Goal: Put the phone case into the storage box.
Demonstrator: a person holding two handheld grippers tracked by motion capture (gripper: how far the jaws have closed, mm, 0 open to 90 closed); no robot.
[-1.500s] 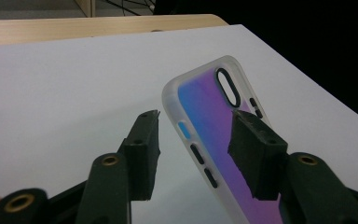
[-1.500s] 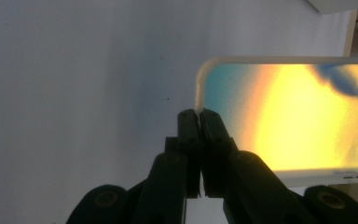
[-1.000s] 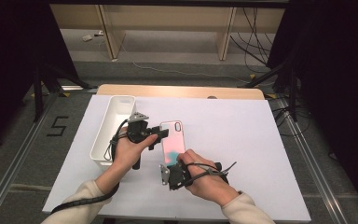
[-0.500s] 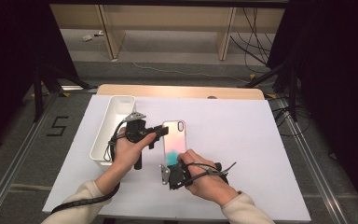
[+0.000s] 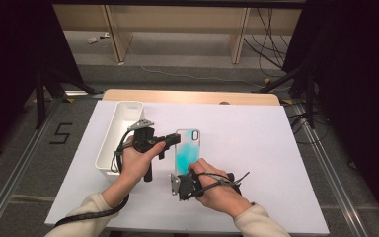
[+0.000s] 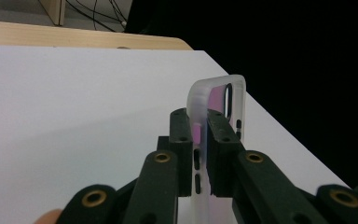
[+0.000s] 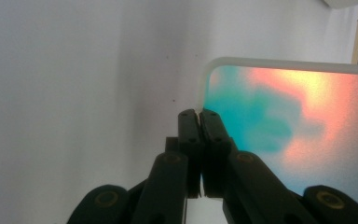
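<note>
Both jaws clamped on phone case (image 5: 186,150)

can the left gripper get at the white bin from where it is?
Probably not as things stand: the left gripper has just closed its jaws around the phone case edge, and the right gripper holds it too. The bin sits close beside the left hand, path open once it lets go.
</note>
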